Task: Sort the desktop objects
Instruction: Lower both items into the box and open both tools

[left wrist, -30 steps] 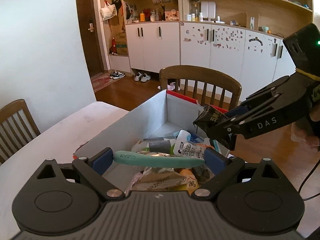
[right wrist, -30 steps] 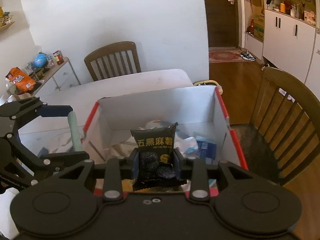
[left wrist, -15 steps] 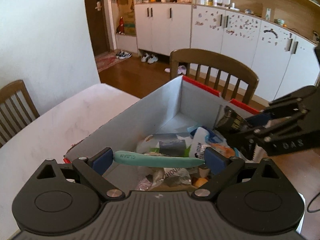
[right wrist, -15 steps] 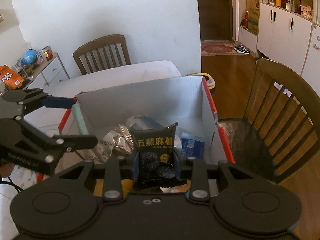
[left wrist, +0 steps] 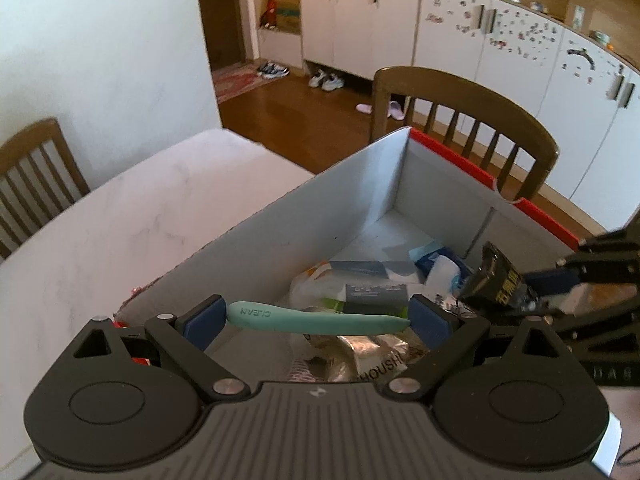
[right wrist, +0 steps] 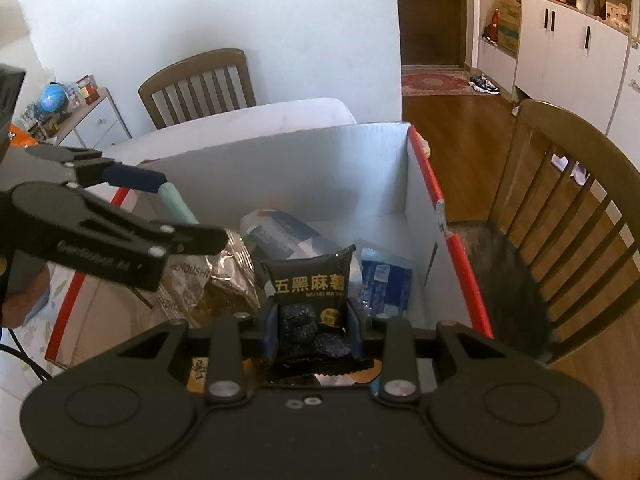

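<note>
Box [right wrist: 320, 168] on the worktop [left wrist: 120, 220] already holds packets. Both grippers hang over it: left gripper [left wrist: 318, 318], jaws wide, pinches a teal handle [left wrist: 316, 318] endwise; right gripper [right wrist: 314, 320] clamps a black snack packet [right wrist: 310, 296]. Next, I'd say: loosen and drop both in.

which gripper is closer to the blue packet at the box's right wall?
Right. The right gripper, shut on the black snack pack, sits just beside the blue packet. The left gripper, holding the teal handle, is over the box's opposite side.
</note>
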### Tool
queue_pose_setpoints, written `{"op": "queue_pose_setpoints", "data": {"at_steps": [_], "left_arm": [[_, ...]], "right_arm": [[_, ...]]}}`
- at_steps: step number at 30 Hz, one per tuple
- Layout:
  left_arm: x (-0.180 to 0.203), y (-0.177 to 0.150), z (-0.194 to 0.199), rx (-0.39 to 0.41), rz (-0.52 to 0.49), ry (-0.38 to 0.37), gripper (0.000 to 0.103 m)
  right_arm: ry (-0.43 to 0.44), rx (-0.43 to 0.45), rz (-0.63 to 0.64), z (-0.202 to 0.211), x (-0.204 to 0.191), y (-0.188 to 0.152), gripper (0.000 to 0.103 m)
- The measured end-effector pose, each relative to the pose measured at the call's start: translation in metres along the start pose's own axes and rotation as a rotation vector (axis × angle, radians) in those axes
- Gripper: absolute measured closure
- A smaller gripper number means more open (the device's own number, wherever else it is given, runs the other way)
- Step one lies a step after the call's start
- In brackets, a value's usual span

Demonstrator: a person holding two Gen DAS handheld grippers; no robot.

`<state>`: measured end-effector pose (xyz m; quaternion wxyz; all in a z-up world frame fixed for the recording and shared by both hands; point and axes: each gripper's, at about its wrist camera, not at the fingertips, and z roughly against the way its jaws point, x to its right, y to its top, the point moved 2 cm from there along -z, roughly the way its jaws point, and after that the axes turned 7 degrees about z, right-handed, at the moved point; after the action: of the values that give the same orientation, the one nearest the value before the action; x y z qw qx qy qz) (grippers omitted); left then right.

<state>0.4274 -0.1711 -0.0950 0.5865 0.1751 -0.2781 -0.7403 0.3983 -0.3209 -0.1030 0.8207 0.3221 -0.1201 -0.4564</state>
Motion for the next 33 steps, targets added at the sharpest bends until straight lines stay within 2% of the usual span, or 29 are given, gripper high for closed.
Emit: {"op": "queue_pose_setpoints", "data": {"at_steps": [5,10,22,31,33], "left_arm": [[-0.006,0.003,-0.015,-0.068,0.063,0.010,0.005],[-0.011,0.003,-0.024,-0.096,0.112,0.012,0.005],[-0.010,0.003,-0.032,-0.119,0.114,0.011,0.005],[-0.011,0.003,-0.032,-0.118,0.113,0.007,0.005],[-0.011,0.003,-0.031,-0.116,0.118,0.006,0.005]], "right_arm": [[0.011,-0.009,0.011,-0.005,-0.002,-0.001,0.070],[0.024,-0.028,0.029,-0.010,-0.005,-0.002,0.070],[0.021,-0.067,0.028,-0.022,-0.005,-0.009,0.069],[0.022,-0.082,0.053,-0.024,-0.010,-0.010,0.063],[0.026,-0.079,0.050,-0.022,-0.010,-0.010,0.057]]}}
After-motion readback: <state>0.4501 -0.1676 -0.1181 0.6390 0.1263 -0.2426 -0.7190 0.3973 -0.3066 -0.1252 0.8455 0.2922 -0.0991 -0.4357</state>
